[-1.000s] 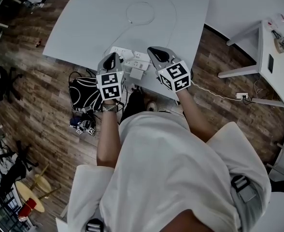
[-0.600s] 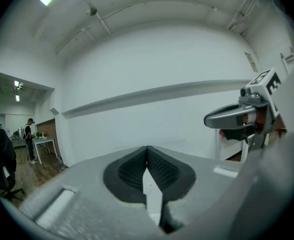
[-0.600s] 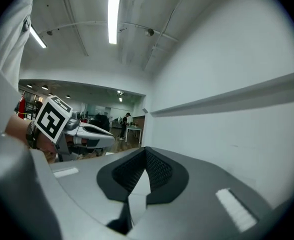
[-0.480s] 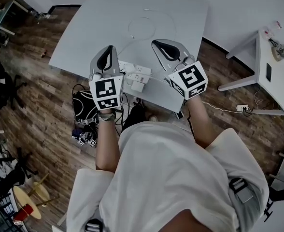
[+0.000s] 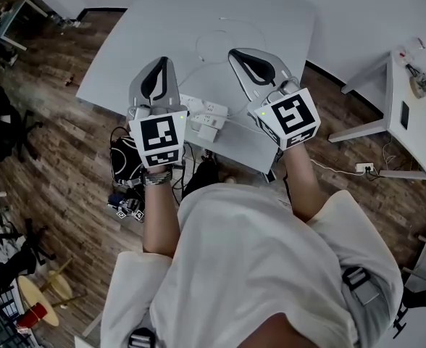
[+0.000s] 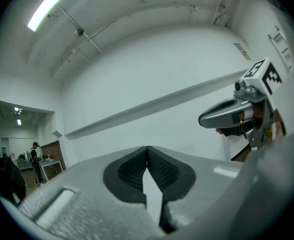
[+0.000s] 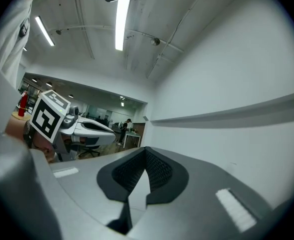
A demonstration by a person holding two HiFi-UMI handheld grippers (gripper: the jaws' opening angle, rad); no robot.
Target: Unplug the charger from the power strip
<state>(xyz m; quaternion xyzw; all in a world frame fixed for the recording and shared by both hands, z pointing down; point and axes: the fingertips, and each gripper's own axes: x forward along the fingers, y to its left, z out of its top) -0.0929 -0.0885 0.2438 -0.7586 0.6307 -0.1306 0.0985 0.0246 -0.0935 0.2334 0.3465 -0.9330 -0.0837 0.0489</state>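
Observation:
A white power strip [image 5: 207,109] lies near the front edge of the white table [image 5: 155,27], with a white charger [image 5: 205,130] at its near side. A thin white cable [image 5: 214,43] loops behind it. My left gripper [image 5: 161,61] [image 6: 147,149] is shut and holds nothing; it hangs high above the strip's left end. The right gripper [image 5: 235,51] [image 7: 146,150] is also shut and empty, above the strip's right side. Both point level at a white wall. Each gripper shows in the other's view: the right gripper [image 6: 233,117] and the left gripper [image 7: 87,127].
A black bag [image 5: 126,149] sits on the wood floor under the table's front edge. A second white table [image 5: 410,100] stands at the right, with another socket block [image 5: 363,167] on the floor below it. People stand far off in an open room [image 6: 35,154].
Both grippers have risen away from the table toward the head camera and look larger. The power strip and charger have stayed where they were.

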